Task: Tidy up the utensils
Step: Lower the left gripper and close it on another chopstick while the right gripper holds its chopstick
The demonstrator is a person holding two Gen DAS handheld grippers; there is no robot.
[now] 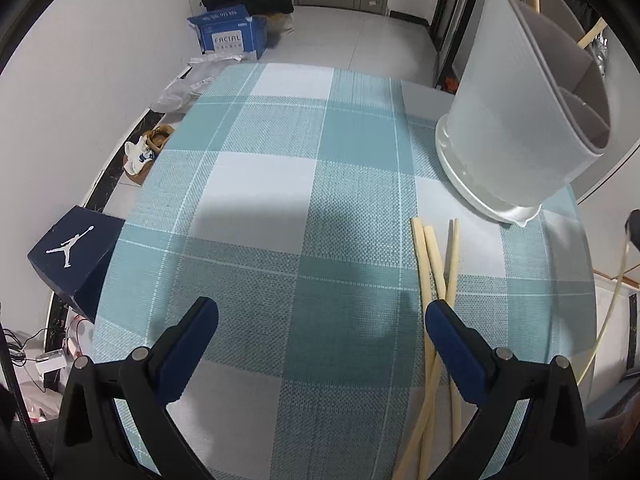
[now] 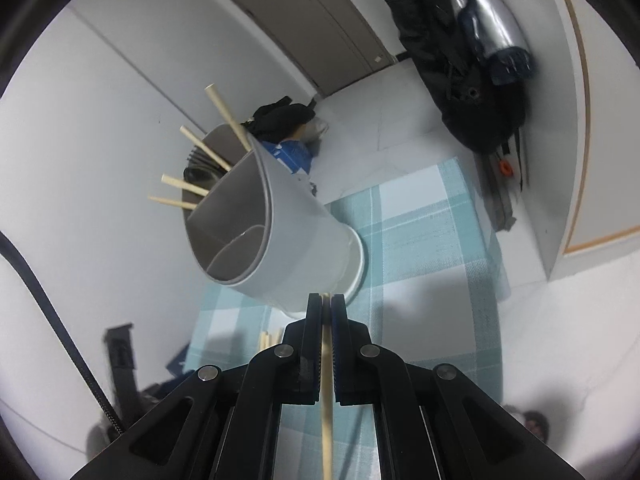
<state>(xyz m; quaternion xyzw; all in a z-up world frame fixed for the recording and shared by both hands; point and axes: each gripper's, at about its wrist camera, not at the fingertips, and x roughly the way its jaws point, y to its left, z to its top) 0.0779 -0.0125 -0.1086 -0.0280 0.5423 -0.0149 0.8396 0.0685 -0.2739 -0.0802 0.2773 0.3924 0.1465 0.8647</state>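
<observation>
Covering table: teal plaid cloth | floor: blue box

Left tool: jaws spread wide, nothing between them, angled downward. Right tool: jaws closed, pinching a thin stick, raised.

Tablecloth: woven cloth, coarse visible weave, matt. Utensil holder: plastic, smooth, frosted matt wall over a glossier translucent base. Loose chopsticks: pale wood, smooth, unlacquered. Left gripper: matt black plastic with metal rivets; blue pads looked rubbery.
</observation>
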